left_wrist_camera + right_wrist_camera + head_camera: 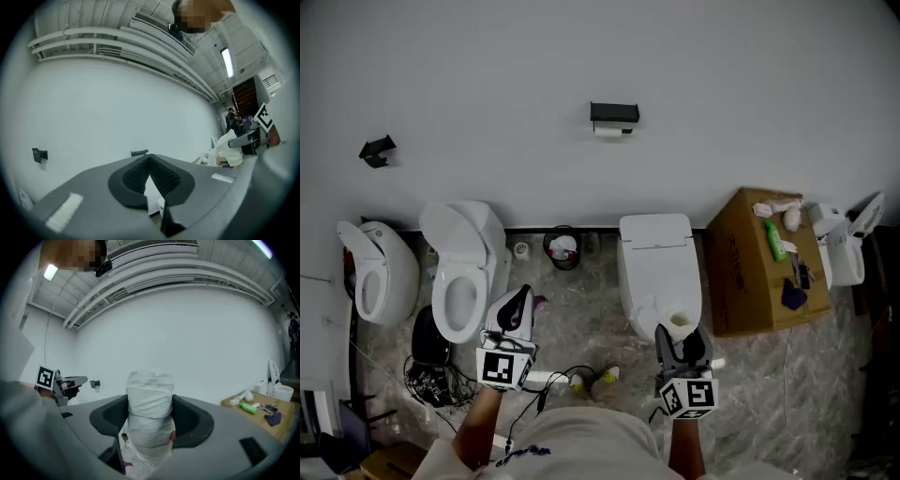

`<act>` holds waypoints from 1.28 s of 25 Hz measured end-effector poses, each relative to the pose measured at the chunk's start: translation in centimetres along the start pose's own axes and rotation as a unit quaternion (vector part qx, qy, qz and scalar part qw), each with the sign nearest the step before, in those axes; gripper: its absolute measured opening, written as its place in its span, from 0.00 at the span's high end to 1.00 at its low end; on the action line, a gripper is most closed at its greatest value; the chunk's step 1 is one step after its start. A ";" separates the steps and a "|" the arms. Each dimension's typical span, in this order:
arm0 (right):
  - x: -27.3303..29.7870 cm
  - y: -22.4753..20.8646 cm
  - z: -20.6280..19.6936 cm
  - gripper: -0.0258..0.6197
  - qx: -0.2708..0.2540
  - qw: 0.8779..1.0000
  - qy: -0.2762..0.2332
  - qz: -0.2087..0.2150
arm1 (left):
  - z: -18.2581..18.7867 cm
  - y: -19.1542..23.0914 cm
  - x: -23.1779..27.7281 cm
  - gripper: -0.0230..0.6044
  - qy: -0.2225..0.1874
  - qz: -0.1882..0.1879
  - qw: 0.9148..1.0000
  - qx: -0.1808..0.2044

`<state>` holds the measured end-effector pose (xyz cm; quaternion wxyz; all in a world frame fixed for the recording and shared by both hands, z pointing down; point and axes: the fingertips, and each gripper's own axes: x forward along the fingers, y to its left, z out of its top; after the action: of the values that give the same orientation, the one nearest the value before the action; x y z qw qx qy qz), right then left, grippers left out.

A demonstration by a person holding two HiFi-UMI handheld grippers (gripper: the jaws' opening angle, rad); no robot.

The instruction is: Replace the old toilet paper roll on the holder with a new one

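Right gripper view showed the right gripper (150,417) with its jaws set wide and their pads pressed on both sides of the new toilet paper roll (150,394). The roll stood upright between them, its top clear of the jaws, its outer layers wrinkled and slightly loose. In the head view the same roll (680,322) sat in the right gripper (682,340) with the open end of its core facing up, low in the picture and over the front of a white toilet (656,267).

The left gripper (149,161) was fully closed, jaw tip against jaw tip, with nothing between them. It was held level at the person's left (517,302), near a second toilet (461,281).

The holder (614,114) was fixed to the wall, well apart from both grippers. The old roll (607,130) hung just under it, not yet removed. From the left gripper view the holder (139,153) appeared as a small dark bar on the wall beyond the jaws.

Handling notes, as judgement:
- The new roll is probably light and soft, and it gives under pressure.
- Hard clamping could flatten the core and hinder fitting it on the holder.
- Loose outer sheets may slip or unwind, so the grip belongs on the round sides at mid-height.
- Both core ends should stay free for the holder.
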<state>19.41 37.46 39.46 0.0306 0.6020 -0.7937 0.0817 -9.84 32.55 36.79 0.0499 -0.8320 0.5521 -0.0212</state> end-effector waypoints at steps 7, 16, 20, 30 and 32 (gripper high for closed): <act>-1.6 4.0 -0.3 0.52 -0.001 1.000 0.007 0.006 | -1.2 2.7 -5.2 0.96 0.008 0.018 1.000 -0.015; -2.9 7.4 -0.7 0.52 -0.009 0.999 0.038 0.013 | -0.9 2.0 -7.2 0.96 0.000 0.008 1.000 -0.015; -3.1 7.3 -0.7 0.52 -0.014 0.999 0.040 0.008 | -0.2 3.0 -7.7 0.96 -0.014 0.024 0.999 -0.026; -2.2 6.8 0.6 0.52 -0.007 1.000 0.013 -0.001 | -4.0 2.5 -9.9 0.96 0.024 0.032 0.998 -0.054; -1.9 6.5 0.6 0.52 -0.014 1.000 0.007 -0.001 | -4.3 2.4 -9.8 0.96 0.028 0.036 0.997 -0.055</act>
<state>13.71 40.83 37.96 0.0447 0.6020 -0.7938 0.0742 -16.27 40.35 40.97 -0.0113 -0.8121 0.5833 -0.0123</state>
